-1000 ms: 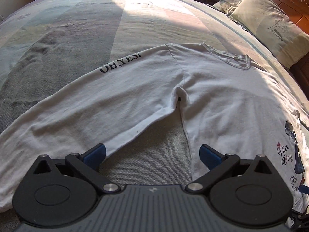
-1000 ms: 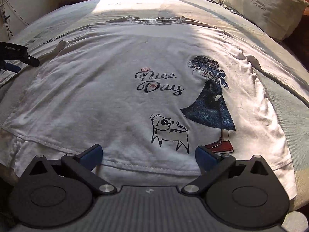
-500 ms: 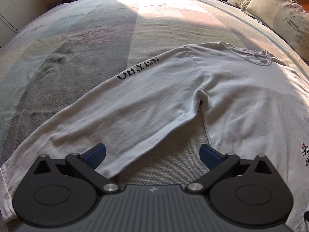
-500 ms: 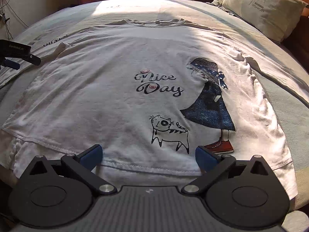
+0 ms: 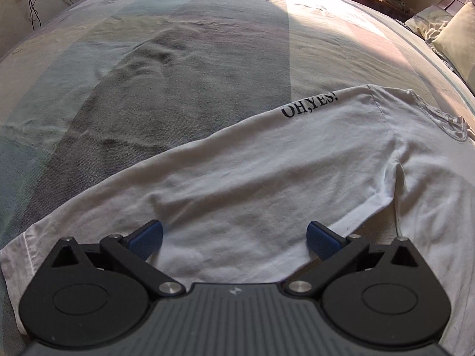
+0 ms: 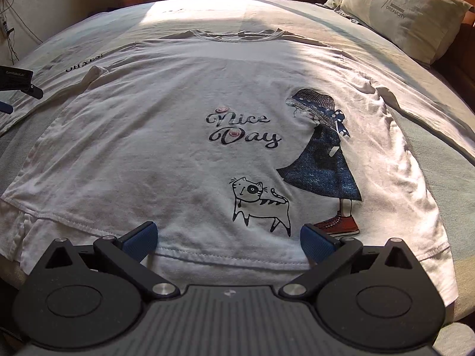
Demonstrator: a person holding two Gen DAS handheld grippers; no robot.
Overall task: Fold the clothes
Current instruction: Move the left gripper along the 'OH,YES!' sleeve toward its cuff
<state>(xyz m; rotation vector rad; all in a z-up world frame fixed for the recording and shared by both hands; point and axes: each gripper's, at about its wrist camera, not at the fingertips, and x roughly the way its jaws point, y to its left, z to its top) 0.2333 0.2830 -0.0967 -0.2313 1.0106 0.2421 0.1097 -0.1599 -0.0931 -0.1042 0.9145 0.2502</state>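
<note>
Sleeve cuff [image 5: 12, 255] cut off at frame edge, left gripper [image 6: 7, 109] mostly out of view (right wrist)

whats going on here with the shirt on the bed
A person holds two tools over a white long-sleeved cotton shirt spread flat, print up, on a bed with a pastel striped cover. The left tool hangs open above the sleeve printed OH,YES!; the right tool is open at the bottom hem. Nothing is gripped or folded yet.
</note>
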